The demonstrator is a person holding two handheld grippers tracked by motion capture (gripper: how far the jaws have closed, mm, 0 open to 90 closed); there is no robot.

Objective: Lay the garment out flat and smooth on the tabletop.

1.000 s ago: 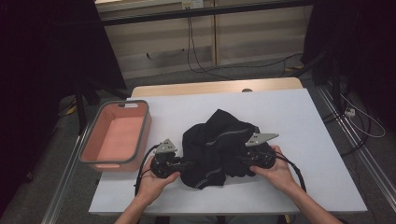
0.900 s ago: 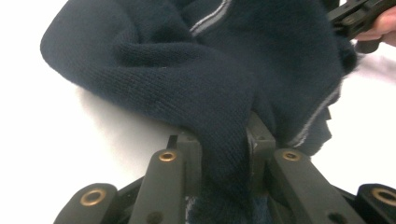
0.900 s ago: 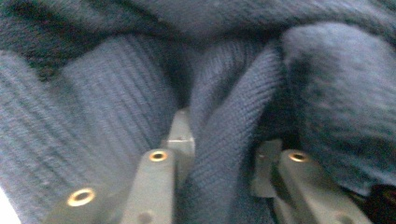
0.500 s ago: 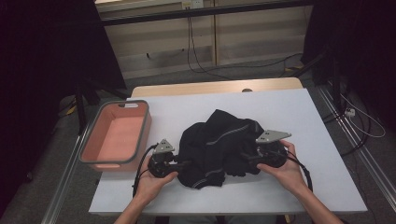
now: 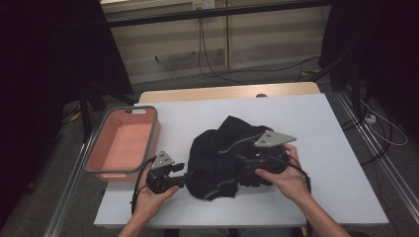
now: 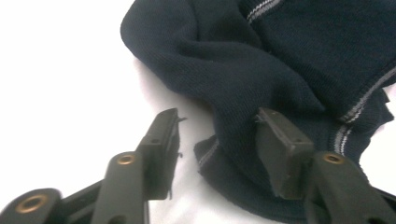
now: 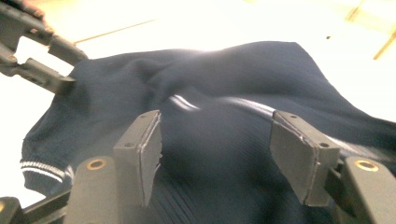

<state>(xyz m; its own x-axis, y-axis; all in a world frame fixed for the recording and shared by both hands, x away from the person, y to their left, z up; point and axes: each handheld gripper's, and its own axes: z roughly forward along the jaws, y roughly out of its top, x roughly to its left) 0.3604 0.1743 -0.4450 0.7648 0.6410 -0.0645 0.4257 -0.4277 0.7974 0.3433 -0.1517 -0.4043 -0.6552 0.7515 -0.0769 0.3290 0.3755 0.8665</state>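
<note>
A dark navy knitted garment (image 5: 222, 153) with thin white stripes lies crumpled in the middle of the white table (image 5: 321, 128). My left gripper (image 5: 184, 176) sits low at its left edge, and its jaws have just been opening. Its jaws (image 6: 219, 135) stand apart around a fold of the garment's hem (image 6: 233, 154), one pad lying on the cloth without pinching it. My right gripper (image 5: 243, 164) hovers over the garment's right part, and its jaws have just been closing a little. Its jaws (image 7: 217, 144) stand wide above the garment (image 7: 210, 102) with nothing between the pads.
A pink basin (image 5: 94, 153) with a grey rim stands at the table's left edge, close to my left hand. Bare table lies to the right and behind the garment. Beyond the table, cables (image 5: 207, 54) run over the floor. The left gripper (image 7: 42, 60) shows top left in the right gripper view.
My right gripper has let go of the garment's right edge and risen above it. The left gripper has stayed in place and its jaws have spread.
</note>
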